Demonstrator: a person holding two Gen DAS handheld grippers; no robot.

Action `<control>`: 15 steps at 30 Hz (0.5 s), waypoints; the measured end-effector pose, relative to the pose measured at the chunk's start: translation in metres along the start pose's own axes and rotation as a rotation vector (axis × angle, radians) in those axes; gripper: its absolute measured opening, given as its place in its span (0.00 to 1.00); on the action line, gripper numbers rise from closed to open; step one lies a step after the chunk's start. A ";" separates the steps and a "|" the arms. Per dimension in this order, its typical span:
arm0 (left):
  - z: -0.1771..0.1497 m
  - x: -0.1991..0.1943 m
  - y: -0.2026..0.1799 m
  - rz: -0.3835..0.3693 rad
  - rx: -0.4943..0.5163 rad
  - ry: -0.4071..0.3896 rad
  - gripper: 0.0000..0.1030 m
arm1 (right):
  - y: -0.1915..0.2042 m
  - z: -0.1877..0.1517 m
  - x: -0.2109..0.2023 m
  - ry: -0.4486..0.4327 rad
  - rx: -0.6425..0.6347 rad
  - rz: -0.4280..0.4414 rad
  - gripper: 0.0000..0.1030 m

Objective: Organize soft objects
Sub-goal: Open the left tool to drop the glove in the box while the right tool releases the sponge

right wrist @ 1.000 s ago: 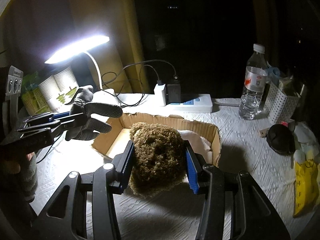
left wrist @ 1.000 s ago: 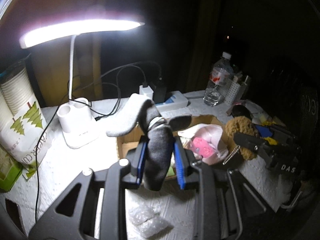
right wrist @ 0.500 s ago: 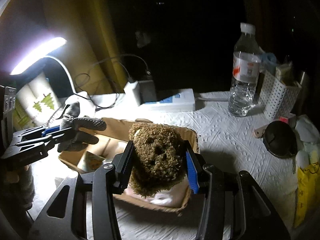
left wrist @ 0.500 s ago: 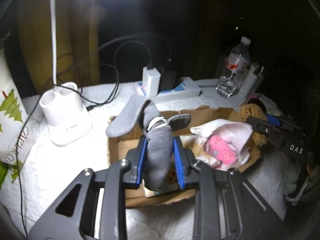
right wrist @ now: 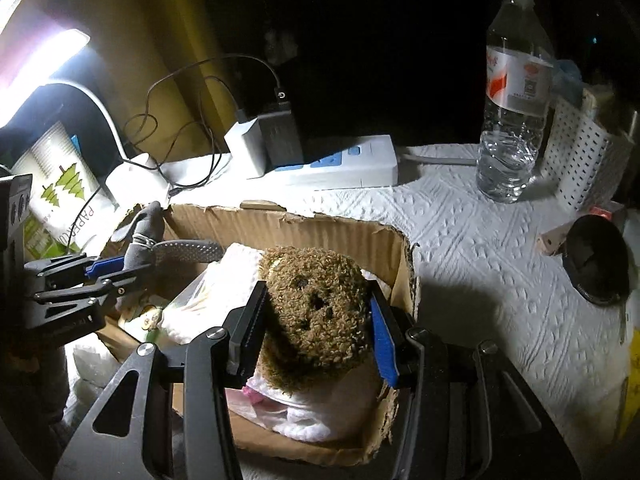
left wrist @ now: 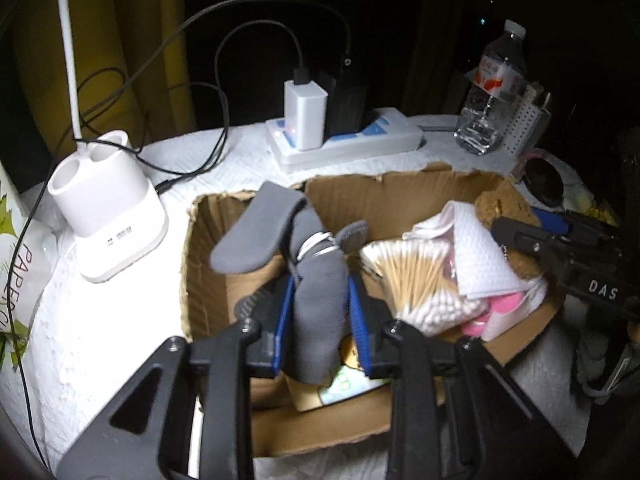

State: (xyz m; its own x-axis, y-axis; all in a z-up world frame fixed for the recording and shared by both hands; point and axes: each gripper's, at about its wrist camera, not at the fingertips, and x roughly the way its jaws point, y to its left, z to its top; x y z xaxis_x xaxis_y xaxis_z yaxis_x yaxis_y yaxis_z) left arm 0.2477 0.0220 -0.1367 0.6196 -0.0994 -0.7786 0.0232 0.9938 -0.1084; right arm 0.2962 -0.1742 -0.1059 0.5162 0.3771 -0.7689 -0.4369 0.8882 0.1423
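Socks, pinched in left claw, and plush bear, gripped by right claw, have been coming down and are now hanging over the cardboard box; release is looking imminent.

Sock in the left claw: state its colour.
Grey; the sock shows best in the left wrist view.
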 end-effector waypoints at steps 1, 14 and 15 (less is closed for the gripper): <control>0.000 0.000 -0.001 0.005 0.004 0.005 0.29 | 0.000 0.000 0.000 0.000 0.000 0.000 0.49; 0.002 -0.029 0.000 -0.005 -0.024 -0.029 0.60 | 0.010 0.000 -0.021 -0.008 0.008 0.016 0.66; 0.001 -0.032 0.000 -0.005 -0.024 -0.032 0.60 | 0.011 0.000 -0.024 -0.011 0.009 0.014 0.66</control>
State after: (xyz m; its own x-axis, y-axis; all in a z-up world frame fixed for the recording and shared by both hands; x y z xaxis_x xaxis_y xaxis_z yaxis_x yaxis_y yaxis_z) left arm 0.2290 0.0250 -0.1112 0.6440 -0.1027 -0.7581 0.0081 0.9918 -0.1275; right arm 0.2790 -0.1735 -0.0863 0.5180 0.3924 -0.7601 -0.4378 0.8850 0.1585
